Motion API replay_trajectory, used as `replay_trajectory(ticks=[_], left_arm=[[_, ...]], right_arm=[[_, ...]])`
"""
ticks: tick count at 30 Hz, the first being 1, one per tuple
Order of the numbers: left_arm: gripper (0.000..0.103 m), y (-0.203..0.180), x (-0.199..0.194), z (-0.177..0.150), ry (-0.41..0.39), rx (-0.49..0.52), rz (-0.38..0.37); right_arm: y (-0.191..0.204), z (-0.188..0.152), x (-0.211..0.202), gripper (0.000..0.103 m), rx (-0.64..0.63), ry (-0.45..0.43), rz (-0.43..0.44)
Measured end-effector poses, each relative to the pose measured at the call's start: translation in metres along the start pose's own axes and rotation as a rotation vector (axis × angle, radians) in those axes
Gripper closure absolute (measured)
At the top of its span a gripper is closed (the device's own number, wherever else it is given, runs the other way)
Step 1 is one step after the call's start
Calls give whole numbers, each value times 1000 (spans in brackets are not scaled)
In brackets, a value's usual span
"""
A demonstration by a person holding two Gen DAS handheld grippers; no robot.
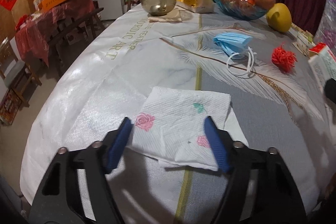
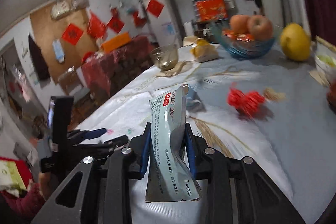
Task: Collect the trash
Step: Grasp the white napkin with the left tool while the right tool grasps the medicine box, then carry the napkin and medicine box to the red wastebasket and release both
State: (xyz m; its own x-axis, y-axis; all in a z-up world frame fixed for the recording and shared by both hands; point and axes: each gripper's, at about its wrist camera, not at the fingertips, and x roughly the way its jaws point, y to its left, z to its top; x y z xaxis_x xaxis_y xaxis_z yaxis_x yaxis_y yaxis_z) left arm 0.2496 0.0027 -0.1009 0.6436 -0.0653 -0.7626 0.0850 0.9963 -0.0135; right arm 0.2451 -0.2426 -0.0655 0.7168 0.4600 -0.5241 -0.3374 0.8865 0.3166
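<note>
right claw (image 2: 168, 129) clenches a crushed medicine box (image 2: 171, 140); left claw (image 1: 168, 123) spread over a napkin (image 1: 180, 125).

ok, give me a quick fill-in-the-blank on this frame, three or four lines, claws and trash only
1. The right claw is shut on a crushed ____ box.
2. The left claw is open around a paper napkin printed with pink ____.
3. The face mask on the tablecloth is ____ in colour.
4. The fruit bowl holds ____.

Missing words: medicine; roses; blue; apples
</note>
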Motion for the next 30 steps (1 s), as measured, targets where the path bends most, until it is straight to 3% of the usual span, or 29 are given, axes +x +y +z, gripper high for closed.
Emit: replay_trajectory(ticks=[2, 4, 9, 10, 12, 14, 16, 19, 26, 30], left_arm=[[61, -1, -2, -1, -14, 7, -13], [70, 5, -6, -4, -19, -19, -28], [75, 19, -17, -10, -2, -94, -139], [74, 20, -21, -11, 2, -99, -170], [62, 19, -29, -12, -2, -108, -202], [24, 15, -38, -11, -31, -112, -199], [11, 9, -44, -10, -68, -107, -161], [7, -11, -44, -5, -73, -43, -111], [7, -50, -5, -7, 64, 55, -24], [8, -51, -8, -7, 35, 56, 15]], right_arm=[[-8, -10, -15, 73, 53, -25, -1], [-16, -19, -31, 73, 92, -46, -8], [-29, -31, -53, 73, 147, -73, -23], [-31, -33, -57, 73, 158, -77, -19], [-33, -36, -59, 72, 166, -81, -14], [-33, -38, -60, 72, 173, -85, -7], [-34, -39, -59, 72, 179, -88, 1], [-38, -41, -60, 71, 191, -85, 10], [-40, -44, -58, 71, 184, -70, 14], [-44, -47, -50, 71, 200, -48, 12]])
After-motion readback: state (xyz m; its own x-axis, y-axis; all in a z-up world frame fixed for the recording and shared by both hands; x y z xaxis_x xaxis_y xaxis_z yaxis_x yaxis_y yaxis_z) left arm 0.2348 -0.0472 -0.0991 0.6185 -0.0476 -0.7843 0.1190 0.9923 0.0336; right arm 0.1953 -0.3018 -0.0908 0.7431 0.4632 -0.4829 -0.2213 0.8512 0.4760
